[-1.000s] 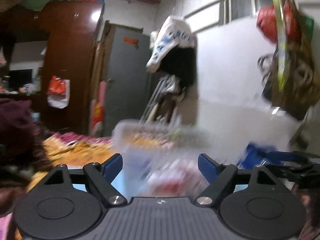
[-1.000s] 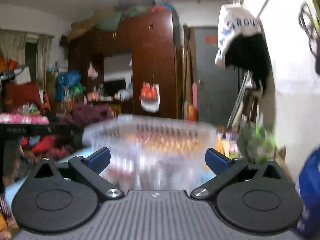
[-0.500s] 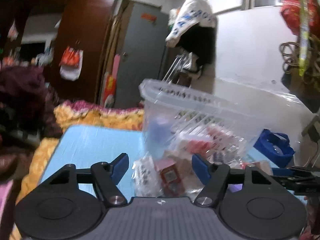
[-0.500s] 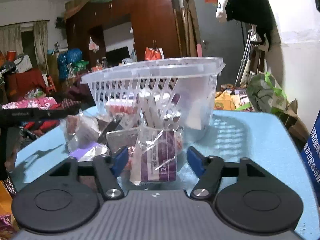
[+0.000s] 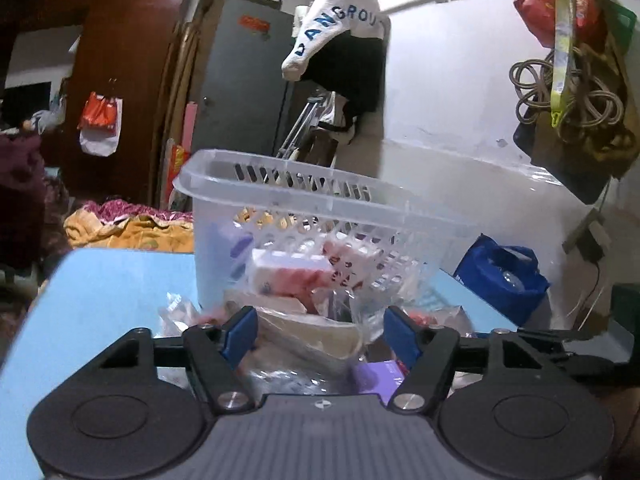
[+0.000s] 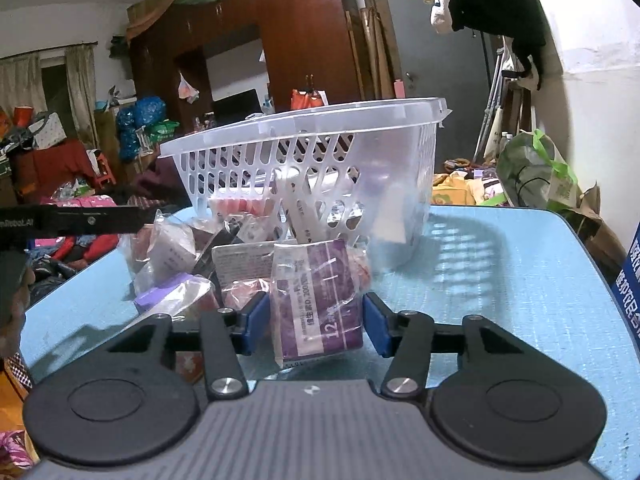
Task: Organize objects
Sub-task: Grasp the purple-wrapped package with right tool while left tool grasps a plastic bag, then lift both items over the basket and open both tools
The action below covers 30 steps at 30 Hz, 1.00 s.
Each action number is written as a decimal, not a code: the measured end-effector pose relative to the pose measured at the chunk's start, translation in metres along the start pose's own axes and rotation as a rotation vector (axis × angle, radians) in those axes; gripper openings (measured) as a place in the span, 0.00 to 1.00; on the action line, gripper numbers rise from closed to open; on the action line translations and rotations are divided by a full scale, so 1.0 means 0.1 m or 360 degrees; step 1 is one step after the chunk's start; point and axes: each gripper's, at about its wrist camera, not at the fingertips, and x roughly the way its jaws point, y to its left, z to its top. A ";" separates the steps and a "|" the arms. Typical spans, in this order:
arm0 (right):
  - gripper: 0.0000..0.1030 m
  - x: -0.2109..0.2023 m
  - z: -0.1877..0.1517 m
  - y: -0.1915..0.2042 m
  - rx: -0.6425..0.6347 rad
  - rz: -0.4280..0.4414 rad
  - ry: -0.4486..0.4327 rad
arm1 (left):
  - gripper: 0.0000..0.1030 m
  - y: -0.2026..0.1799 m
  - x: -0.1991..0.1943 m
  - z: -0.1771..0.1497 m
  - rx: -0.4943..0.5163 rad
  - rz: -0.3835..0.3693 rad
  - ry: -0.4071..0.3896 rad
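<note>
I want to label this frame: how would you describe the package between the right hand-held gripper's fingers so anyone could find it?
On the blue table, in front of the clear slotted basket, lies a pile of bagged packets. The purple box in a clear bag stands nearest, between the closing jaws of the right hand-held gripper. Only it shows white print on purple.

Left wrist view: low behind left claw (image 5: pixel 320 330), facing basket (image 5: pixel 304 216) close ahead.
Right wrist view: low behind right claw (image 6: pixel 316 326), facing basket.
Shared: basket, blue desk (image 6: pixel 500 276).
</note>
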 end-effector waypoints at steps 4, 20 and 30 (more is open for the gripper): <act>0.53 0.00 -0.01 0.00 -0.0008 0.0006 -0.0006 | 0.76 0.03 0.20 -0.04 -0.0150 0.0110 0.0120; 0.47 -0.12 -0.05 0.15 -0.0161 -0.0091 -0.0132 | 0.48 0.05 0.08 -0.10 -0.0164 0.0041 -0.0028; 0.47 -0.54 0.32 0.34 -0.0236 -0.0058 -0.0410 | 0.46 0.06 -0.35 0.24 -0.0143 -0.0143 -0.0372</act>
